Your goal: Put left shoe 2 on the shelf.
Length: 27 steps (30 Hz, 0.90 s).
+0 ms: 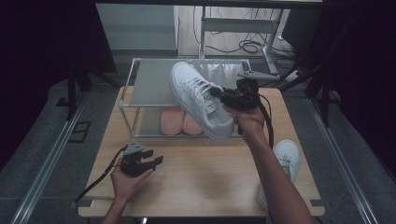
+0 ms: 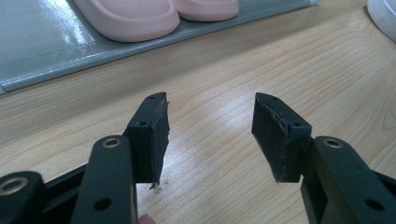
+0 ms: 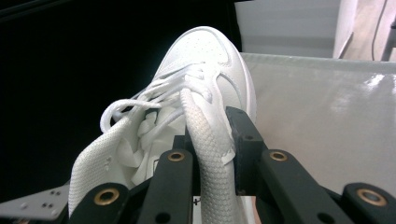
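Nearest the person, the left gripper (image 1: 150, 163) rests low over the bare table (image 1: 201, 168), jaws spread wide with nothing between them, well apart from the work. At the table's right edge lies one white sneaker (image 1: 286, 156), toe pointing away, partly behind the right forearm. Farther on, the right gripper (image 1: 223, 95) is clamped on the collar of a second sneaker (image 1: 198, 98), one jaw inside the opening and one outside. That shoe hangs tilted over the front edge of the rack (image 1: 149, 79), heel toward the person and toe out over the top shelf, its long axis running from near right to far left. The right hand alone carries it. Under the top shelf sit two pink slippers (image 1: 180, 120), side by side. The count is two sneakers, two slippers, one rack.
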Motion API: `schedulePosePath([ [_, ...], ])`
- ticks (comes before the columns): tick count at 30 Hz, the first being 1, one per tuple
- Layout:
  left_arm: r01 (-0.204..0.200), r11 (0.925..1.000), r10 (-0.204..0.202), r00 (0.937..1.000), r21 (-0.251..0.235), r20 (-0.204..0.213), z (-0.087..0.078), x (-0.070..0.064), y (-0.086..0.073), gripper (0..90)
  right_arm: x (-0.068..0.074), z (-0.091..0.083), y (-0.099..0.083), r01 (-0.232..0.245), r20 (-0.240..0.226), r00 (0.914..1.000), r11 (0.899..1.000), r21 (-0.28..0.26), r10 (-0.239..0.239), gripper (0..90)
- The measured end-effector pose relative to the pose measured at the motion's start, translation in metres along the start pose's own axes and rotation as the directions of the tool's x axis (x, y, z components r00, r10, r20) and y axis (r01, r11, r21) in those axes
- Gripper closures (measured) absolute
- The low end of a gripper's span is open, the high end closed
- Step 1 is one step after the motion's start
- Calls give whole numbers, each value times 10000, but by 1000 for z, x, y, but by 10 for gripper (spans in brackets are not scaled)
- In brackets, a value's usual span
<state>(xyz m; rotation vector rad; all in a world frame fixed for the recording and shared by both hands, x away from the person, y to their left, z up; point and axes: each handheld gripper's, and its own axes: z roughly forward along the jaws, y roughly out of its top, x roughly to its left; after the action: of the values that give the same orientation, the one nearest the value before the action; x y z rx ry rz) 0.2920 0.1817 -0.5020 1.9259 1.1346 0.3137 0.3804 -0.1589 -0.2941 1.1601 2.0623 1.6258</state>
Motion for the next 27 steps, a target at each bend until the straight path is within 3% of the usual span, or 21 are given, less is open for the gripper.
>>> schedulePosePath([
  [16,89,10000,-89,10000,5,0,1,0,0,464,-24,33,27,-904,987,9911,9958,110,888,800],
  [27,18,10000,-18,10000,-35,-39,0,1,0,464,-23,56,42,-1163,1452,9829,9931,146,1130,800],
])
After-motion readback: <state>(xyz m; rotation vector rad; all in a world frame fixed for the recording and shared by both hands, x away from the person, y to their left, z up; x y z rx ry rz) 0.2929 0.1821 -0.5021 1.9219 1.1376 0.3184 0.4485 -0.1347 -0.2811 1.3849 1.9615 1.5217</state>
